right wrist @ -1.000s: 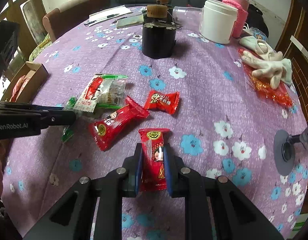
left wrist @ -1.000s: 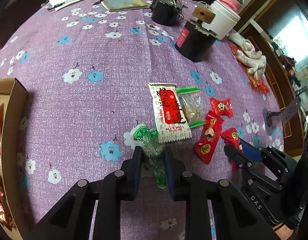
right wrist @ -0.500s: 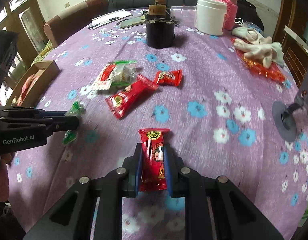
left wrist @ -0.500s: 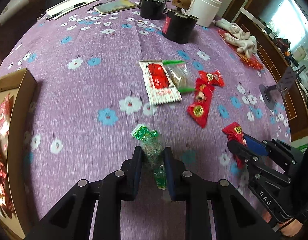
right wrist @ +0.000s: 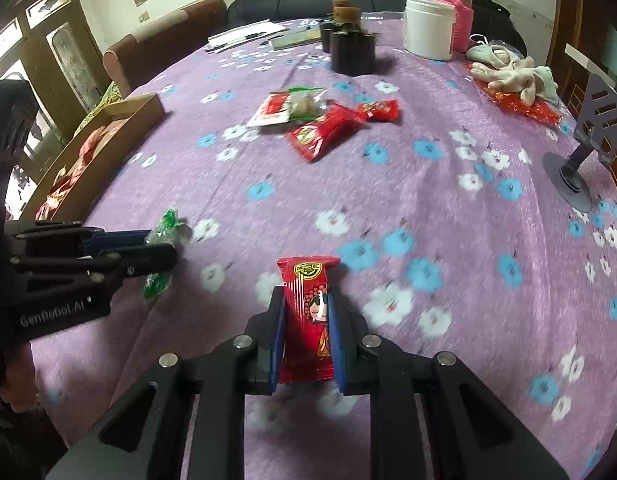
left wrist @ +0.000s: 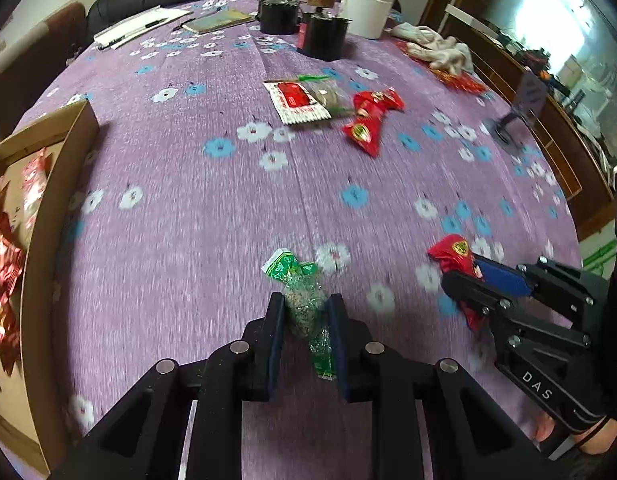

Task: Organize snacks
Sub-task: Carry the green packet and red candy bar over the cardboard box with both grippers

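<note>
My left gripper (left wrist: 306, 308) is shut on a green snack packet (left wrist: 304, 300) and holds it above the purple flowered tablecloth (left wrist: 212, 208). It also shows in the right wrist view (right wrist: 160, 254). My right gripper (right wrist: 306, 312) is shut on a red snack packet (right wrist: 308, 312), which also shows in the left wrist view (left wrist: 452, 252). A cardboard box (left wrist: 48, 184) with red wrappers inside sits at the left; it also shows in the right wrist view (right wrist: 104, 148). A white-red packet (left wrist: 298, 102), a clear packet (left wrist: 328, 94) and red packets (left wrist: 370, 120) lie mid-table.
Two dark jars (left wrist: 324, 32) with cork lids, a white tub (left wrist: 368, 8), papers (left wrist: 140, 24) and a notebook (left wrist: 220, 20) stand at the far side. White gloves (right wrist: 508, 70) lie on red foil at the right. A grey phone stand (right wrist: 584, 148) sits near the right edge.
Both grippers have pulled back and up from the snack pile, each carrying its packet. The box at the left has come further into view.
</note>
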Motion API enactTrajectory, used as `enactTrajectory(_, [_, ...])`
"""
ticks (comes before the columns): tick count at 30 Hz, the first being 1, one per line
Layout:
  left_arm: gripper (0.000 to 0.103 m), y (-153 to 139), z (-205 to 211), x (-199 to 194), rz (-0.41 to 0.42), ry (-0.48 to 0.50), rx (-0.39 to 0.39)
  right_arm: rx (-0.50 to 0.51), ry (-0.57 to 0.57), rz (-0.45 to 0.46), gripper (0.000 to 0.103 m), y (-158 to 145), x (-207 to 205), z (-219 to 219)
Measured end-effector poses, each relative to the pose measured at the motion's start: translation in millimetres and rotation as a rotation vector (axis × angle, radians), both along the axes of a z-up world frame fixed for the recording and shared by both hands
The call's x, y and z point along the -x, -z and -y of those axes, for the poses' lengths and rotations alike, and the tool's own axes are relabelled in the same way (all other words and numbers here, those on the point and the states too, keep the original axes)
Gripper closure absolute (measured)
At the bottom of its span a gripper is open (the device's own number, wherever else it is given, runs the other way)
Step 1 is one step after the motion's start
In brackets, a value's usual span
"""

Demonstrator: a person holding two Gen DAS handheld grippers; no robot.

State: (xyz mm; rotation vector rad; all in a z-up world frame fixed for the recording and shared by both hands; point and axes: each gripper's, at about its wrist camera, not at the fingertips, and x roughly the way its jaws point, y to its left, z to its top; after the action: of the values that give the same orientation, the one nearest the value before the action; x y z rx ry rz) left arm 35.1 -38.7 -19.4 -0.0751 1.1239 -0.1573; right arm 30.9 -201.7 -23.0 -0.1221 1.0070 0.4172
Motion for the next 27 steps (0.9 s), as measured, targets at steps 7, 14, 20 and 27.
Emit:
enactTrajectory(7, [0.081,1.1,-1.2,35.3,0.072,0.021,-0.056,-0.02,-0.025,-0.002,0.084,0.9,24.5,-19.1])
enactTrajectory(14, [0.081,1.1,-12.2,58.6,0.113,0.015,-0.083,-0.035,-0.073,-0.012,0.084,0.0,38.2,-44.2])
enactTrajectory(20, [0.081,-2.5,-28.0,69.1,0.133,-0.012,-0.083,-0.04,-0.128,-0.007,0.084,-5.4,44.5,-71.8])
enactTrajectory(27, [0.081,-8.0,-49.0,77.4,0.143,-0.052,-0.068,-0.047,-0.186,-0.001,0.084,-12.9,46.1,-100.5])
